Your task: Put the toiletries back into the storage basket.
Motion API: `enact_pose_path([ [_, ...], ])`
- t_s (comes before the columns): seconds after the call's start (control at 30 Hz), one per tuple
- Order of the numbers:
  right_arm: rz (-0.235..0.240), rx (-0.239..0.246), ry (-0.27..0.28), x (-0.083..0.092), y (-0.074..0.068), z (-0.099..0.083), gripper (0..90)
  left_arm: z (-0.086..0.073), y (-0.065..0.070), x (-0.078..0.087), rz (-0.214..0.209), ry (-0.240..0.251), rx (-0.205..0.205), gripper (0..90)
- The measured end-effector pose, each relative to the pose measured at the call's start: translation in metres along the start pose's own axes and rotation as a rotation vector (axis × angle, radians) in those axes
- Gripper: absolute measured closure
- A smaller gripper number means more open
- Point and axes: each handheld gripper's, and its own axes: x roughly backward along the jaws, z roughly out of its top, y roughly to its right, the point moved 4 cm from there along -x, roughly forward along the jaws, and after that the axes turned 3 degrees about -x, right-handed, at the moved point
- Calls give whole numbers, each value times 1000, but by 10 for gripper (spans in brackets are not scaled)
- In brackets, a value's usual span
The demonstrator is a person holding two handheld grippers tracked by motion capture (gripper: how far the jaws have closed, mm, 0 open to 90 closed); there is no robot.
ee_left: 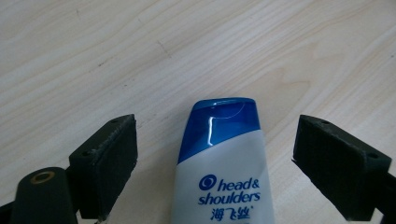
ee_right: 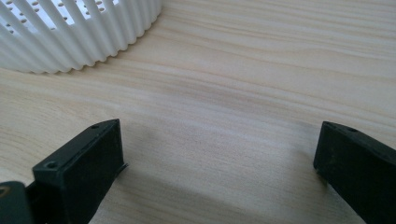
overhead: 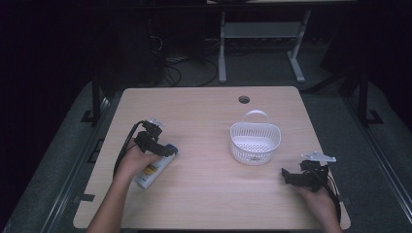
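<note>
Left tongs (ee_left: 215,158) open, straddling the shampoo bottle (ee_left: 223,182) lying flat on the worktop (overhead: 209,194), lower left. Right tongs (ee_right: 219,163) open, empty, near the basket (overhead: 255,143), presumably its destination.

White slotted basket (overhead: 255,143) with handle on the pale wooden table (overhead: 204,111), right of centre

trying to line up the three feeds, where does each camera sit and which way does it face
High view: above the person's side, facing forward and down on the table; forearms, both grippers.
Left gripper view: rides the left gripper, jaws open around the shampoo bottle.
Right gripper view: rides the right gripper, jaws open, facing the white basket.
Shared with the high view: bottle, basket.
</note>
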Motion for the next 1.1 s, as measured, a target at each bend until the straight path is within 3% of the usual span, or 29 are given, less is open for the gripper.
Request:
enact_pose_path([
  [0.1, 0, 0, 0, 0, 0, 0, 9, -4, 1, -7, 3, -3, 14, 135],
  [0.77, 1, 2, 0, 0, 0, 0, 9, -13, 2, -34, 21, -145, -15, 158],
  [0.93, 1, 2, 0, 0, 0, 0, 9, -13, 3, -32, 33, -148, -24, 224],
  [1.1, 1, 2, 0, 0, 0, 0, 9, -12, 5, -30, 33, -144, -37, 351],
])
